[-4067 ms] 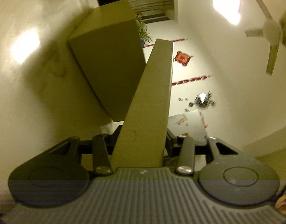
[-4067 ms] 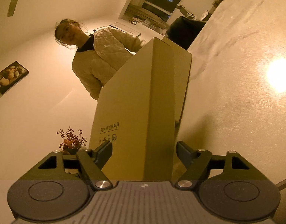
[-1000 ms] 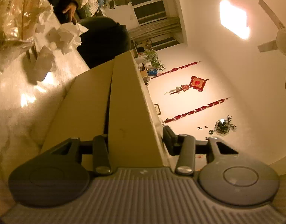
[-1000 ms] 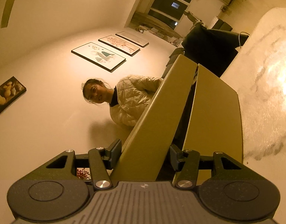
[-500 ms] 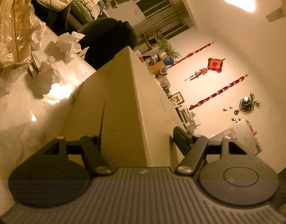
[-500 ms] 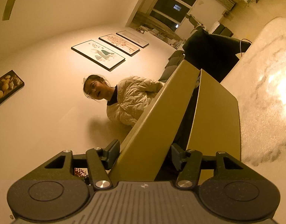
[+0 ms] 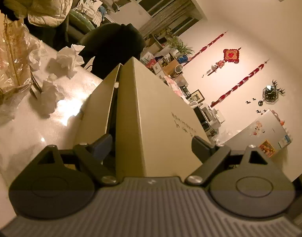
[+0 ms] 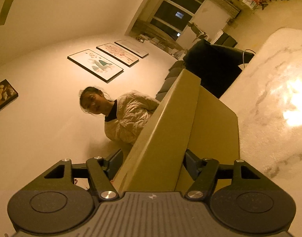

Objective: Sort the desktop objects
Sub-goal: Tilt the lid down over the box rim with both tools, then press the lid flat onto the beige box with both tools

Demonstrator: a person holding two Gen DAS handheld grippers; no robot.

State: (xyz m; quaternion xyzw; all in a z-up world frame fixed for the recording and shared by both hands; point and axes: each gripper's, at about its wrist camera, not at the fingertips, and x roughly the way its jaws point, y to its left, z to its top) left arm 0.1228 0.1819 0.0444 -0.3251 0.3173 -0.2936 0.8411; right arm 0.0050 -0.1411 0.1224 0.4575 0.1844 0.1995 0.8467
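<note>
The left gripper [image 7: 149, 144] is spread wide around one corner of the cardboard box [image 7: 151, 114]; its jaws stand clear of the cardboard. The right gripper [image 8: 152, 163] straddles a raised flap of the same cardboard box [image 8: 166, 138], jaws apart and just beside the flap, not clamping it. The box rests on the marble table [image 7: 32, 122]. Crumpled tissues [image 7: 69, 60] and a plastic bag [image 7: 8, 59] lie on the table beyond the box. A person in a quilted jacket [image 8: 129, 118] stands behind it.
</note>
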